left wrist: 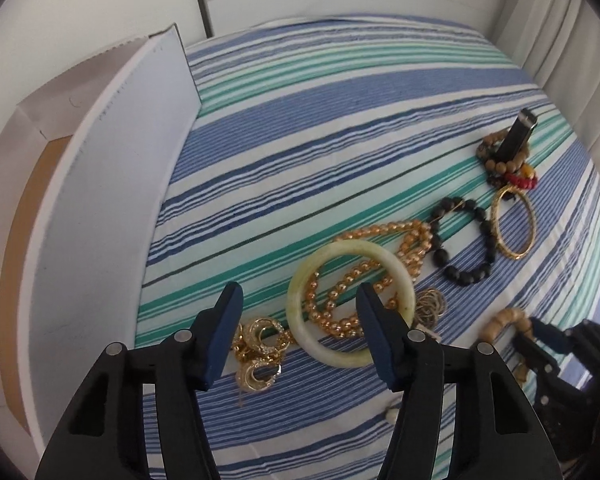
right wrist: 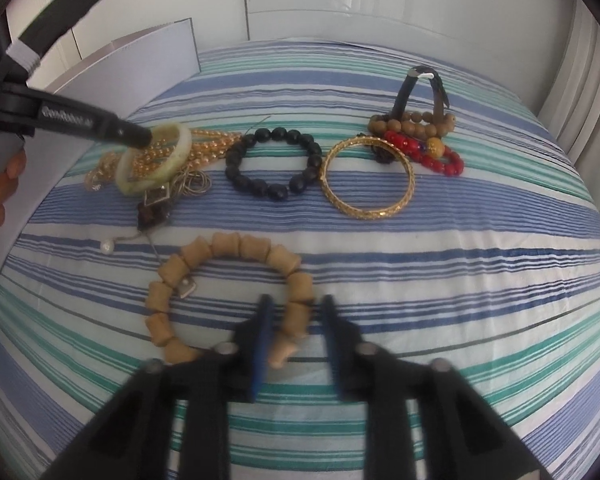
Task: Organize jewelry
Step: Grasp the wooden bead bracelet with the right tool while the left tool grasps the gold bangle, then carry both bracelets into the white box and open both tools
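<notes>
Jewelry lies on a striped bedsheet point(left wrist: 340, 120). My left gripper point(left wrist: 298, 300) is open, its fingers straddling the near part of a pale green jade bangle point(left wrist: 320, 348) that lies over a gold bead necklace point(left wrist: 340, 292). Gold earrings point(left wrist: 260, 344) lie to its left. My right gripper point(right wrist: 296, 308) is open around one side of a tan wooden bead bracelet point(right wrist: 228, 248); it also shows in the left wrist view point(left wrist: 536, 330). A black bead bracelet point(right wrist: 274, 164), a gold bangle point(right wrist: 370, 176) and a red bead bracelet point(right wrist: 424, 152) lie further back.
A white open box point(left wrist: 112, 184) with a brown floor stands at the left edge of the bed. A black watch strap point(right wrist: 420, 92) stands on brown bead bracelets point(right wrist: 412, 124) at the back right. A thin chain and small pendants point(right wrist: 156, 200) lie by the bangle. Walls surround the bed.
</notes>
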Tool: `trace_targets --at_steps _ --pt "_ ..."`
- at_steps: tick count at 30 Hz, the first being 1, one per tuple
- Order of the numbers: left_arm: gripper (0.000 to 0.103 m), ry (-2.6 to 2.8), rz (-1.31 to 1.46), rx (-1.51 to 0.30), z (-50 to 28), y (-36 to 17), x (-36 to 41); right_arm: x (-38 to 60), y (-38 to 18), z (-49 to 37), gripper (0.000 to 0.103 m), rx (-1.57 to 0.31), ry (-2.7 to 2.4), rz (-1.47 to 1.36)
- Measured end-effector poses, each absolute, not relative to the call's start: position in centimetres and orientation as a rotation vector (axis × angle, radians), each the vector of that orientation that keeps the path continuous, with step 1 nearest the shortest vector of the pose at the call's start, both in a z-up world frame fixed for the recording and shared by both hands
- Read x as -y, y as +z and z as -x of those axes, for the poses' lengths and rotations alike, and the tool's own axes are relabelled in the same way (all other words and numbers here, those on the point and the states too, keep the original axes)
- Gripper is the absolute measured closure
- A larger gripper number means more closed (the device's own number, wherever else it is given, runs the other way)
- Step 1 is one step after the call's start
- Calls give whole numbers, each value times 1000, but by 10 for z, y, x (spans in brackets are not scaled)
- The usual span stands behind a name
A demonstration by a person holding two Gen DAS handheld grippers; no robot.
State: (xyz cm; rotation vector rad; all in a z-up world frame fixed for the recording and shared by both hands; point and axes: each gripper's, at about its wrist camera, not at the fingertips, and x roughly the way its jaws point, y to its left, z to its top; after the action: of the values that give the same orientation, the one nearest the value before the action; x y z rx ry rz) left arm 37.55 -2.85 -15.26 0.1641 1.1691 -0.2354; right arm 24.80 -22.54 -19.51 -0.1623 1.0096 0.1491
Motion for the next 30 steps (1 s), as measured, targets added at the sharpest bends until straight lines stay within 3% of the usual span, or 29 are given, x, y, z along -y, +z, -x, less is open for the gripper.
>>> trace_targets --at_steps 9,21,25,27,29,30 --pt "41 -348 -146 -1142 -351 -129 56 246 -163 -236 88 -937 162 47" --pt "45 -553 -334 -1144 -380 -160 200 282 -147 -211 88 -933 121 -55" --pt "62 -564 -432 -1133 -383 -173 225 289 -143 -206 88 -924 114 -67" --pt "75 -560 -469 -1139 -382 -178 231 291 -141 -205 88 -918 113 -71" --pt "97 -561 -472 -1162 -382 -183 232 293 -138 -204 88 -911 110 -70" --pt "98 -566 -461 -1172 -383 -185 231 294 -136 -203 88 -907 109 -68"
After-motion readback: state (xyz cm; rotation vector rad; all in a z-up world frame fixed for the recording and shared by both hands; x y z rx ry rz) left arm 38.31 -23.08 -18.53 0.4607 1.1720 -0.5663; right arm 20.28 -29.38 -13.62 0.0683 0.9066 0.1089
